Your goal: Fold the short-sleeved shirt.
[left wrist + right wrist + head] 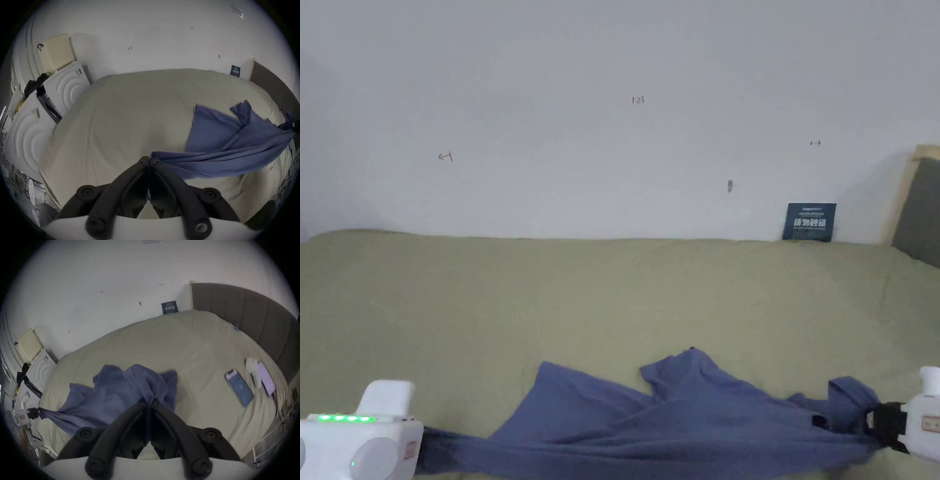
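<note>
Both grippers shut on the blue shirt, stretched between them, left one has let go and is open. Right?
Not quite. The left gripper is also shut on the blue shirt; the left gripper view shows its jaws closed on the cloth. The right gripper is shut on it too, with the shirt stretched between them.

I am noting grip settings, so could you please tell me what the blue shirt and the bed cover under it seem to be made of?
The blue shirt looks like a thin, soft knit, matte: it bunches into fine folds where both tongs pinch it and sags between them. The bed cover looks like a matte olive-green woven cloth, lying fairly smooth with shallow creases. The exact fibre of either cannot be told.
</note>
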Motion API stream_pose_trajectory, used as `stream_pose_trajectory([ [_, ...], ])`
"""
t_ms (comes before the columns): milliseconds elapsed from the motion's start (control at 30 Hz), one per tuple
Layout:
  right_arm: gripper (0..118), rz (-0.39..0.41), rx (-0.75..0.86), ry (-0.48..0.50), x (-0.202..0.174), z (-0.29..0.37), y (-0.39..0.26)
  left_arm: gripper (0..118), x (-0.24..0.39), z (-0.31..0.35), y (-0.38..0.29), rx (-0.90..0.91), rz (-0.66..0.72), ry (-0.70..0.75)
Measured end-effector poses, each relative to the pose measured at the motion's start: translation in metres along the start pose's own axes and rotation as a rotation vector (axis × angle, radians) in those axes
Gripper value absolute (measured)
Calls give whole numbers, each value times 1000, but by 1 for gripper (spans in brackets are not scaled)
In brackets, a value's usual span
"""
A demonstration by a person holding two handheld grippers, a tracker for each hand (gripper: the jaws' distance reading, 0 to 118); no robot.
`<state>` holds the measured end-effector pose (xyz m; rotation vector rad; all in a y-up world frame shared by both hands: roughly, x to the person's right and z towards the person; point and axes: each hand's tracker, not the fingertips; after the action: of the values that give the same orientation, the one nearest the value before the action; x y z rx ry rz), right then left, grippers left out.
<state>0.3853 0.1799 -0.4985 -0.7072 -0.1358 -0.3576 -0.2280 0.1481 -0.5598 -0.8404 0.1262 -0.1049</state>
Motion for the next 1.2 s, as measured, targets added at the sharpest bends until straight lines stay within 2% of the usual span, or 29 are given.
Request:
stream_pose_trajectory([
  [233,4,-93,-48,-16,48,22,-67,0,-6,26,-63,-40,40,-35],
  [533,5,-176,-105,-48,72,20,-116,0,-4,25,-102,-88,48,-59],
  [567,10,-179,-113,-50,72,18,-119,0,-4,24,-105,-88,52,-63],
  [600,25,-178,-106,-52,73,19,-121,3,-4,24,-107,-86,55,-69],
  [633,53,-182,-86,-41,76,22,-122,15,-4,25,-109,-82,59,-70],
  [667,82,-207,-80,-32,74,26,-122,58,-5,30,-111,-64,57,-68],
  [700,87,-212,-74,-32,72,34,-121,100,-6,32,-113,-52,51,-71],
  [733,87,-199,-48,-47,68,41,-120,118,-6,35,-114,-51,55,-66],
  [767,87,-148,2,-69,60,50,-117,114,-5,47,-115,37,78,-70],
  [833,87,-40,47,-86,41,66,-112,114,0,62,-110,22,91,-91],
  [933,86,100,163,-89,-6,97,-107,112,14,105,-96,179,111,-100],
  [967,84,125,228,-66,-18,108,-108,102,21,120,-93,230,99,-114],
  [1000,83,153,269,-53,-33,120,-108,85,28,137,-91,287,101,-117],
  [1033,73,176,300,-32,-47,129,-110,56,35,153,-88,336,96,-119],
  [1067,31,203,350,-24,-60,139,-112,6,42,168,-83,361,79,-116],
  [1100,1,237,403,-23,-72,147,-116,0,50,179,-84,398,84,-127],
  [1133,1,275,418,-43,-83,152,-118,0,55,189,-87,423,100,-153],
  [1167,1,278,455,-59,-95,159,-125,0,61,198,-86,457,96,-166],
  [1200,1,310,465,-14,-102,164,-127,0,65,207,-84,477,87,-157],
])
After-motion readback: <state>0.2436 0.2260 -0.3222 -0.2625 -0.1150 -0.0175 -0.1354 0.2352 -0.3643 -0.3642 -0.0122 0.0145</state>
